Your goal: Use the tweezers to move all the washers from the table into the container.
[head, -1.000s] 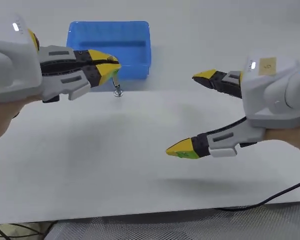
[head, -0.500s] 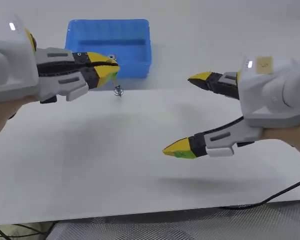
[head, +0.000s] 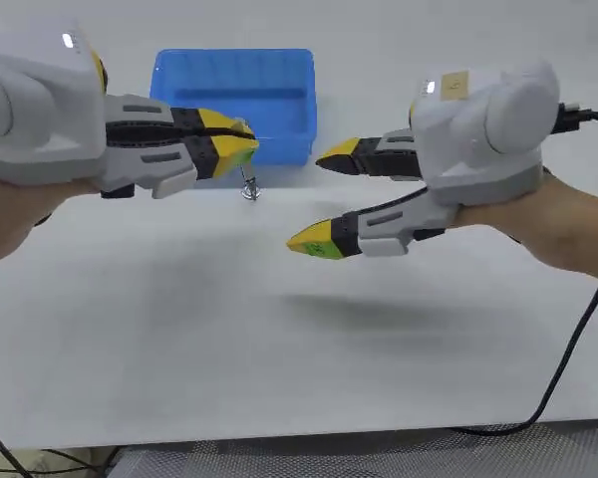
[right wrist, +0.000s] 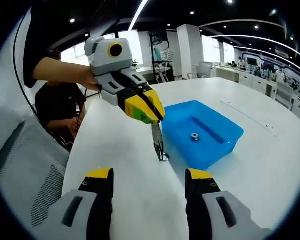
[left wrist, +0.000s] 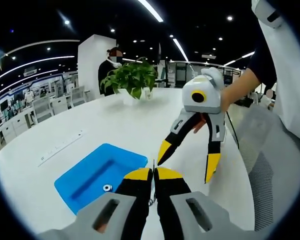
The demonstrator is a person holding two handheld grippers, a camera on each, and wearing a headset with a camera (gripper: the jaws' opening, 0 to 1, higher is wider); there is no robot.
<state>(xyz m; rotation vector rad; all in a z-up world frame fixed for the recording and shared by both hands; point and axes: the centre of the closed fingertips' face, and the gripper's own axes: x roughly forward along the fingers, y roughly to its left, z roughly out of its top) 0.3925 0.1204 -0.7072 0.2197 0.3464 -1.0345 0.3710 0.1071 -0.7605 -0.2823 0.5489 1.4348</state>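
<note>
One washer lies inside the blue container; a second washer sits at the tips of the tweezers, which hang point-down just outside the container's near wall, over the white table. Your left gripper is clamped on the tweezers' upper end. Your right gripper hovers beside them, jaws spread wide, holding nothing.

tweezers tips too small to make out, container corner behind left tongs
</note>
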